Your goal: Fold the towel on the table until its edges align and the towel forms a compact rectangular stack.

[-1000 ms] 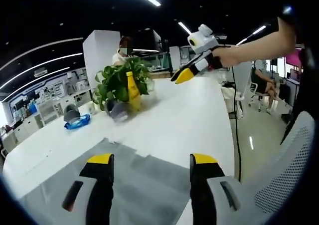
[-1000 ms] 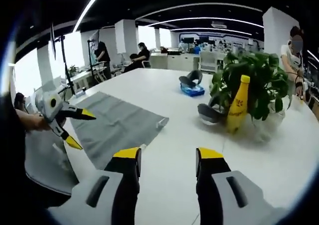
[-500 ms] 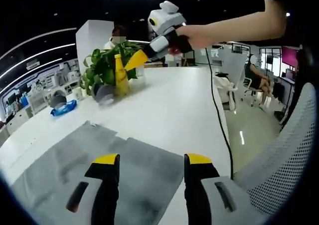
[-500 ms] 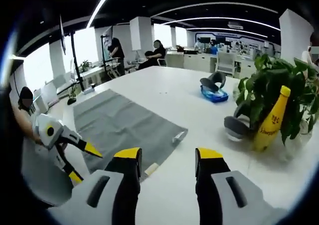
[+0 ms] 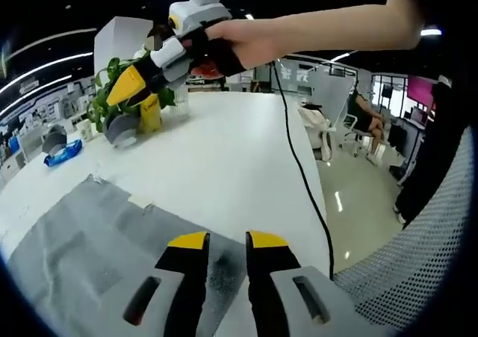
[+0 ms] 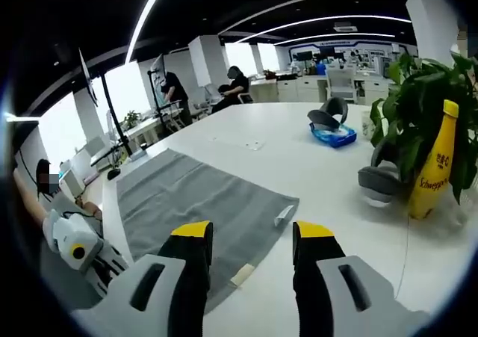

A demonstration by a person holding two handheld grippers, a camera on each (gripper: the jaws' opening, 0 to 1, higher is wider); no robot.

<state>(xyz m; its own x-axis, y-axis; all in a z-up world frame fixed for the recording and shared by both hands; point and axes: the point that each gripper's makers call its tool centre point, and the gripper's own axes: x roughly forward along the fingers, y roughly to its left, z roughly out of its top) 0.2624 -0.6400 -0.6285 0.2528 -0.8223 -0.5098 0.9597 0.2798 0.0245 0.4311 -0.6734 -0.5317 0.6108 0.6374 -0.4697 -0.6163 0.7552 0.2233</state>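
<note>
Left tool (image 5: 226,241): my jaws nearly pressed together, thin gap only, tips over the grey towel (image 5: 89,240) at the desk's near edge. Can't tell whether any cloth is caught between them; the tips hide that spot.

Right tool (image 6: 250,231): jaws spread wide, nothing between them, hanging above the white desk (image 6: 328,195) just off the towel's corner. In the left gripper view that same tool is up over the desk, held in my hand (image 5: 239,42); its yellow tips overlap the plant, so its jaw gap is hard to read there.

Towel lies flat and spread out, single layer as far as I can see, at the desk's near corner, long side running along the edge. In the right gripper view its near part is cut off behind my jaws; a small tag (image 6: 284,215) sticks out at its far corner.

Far side of the desk: potted plant (image 6: 422,105), yellow bottle (image 6: 433,161) touching its leaves, a grey object at its base I can't identify, a blue item (image 6: 334,134) further along. Bottle print too small to read.

A black cable (image 5: 299,172) drops from my hand across the desk edge. Mesh chair (image 5: 403,277) just beside the desk. Open-plan office, strip lights on a dark ceiling, people (image 6: 233,87) at far desks, blurred.
</note>
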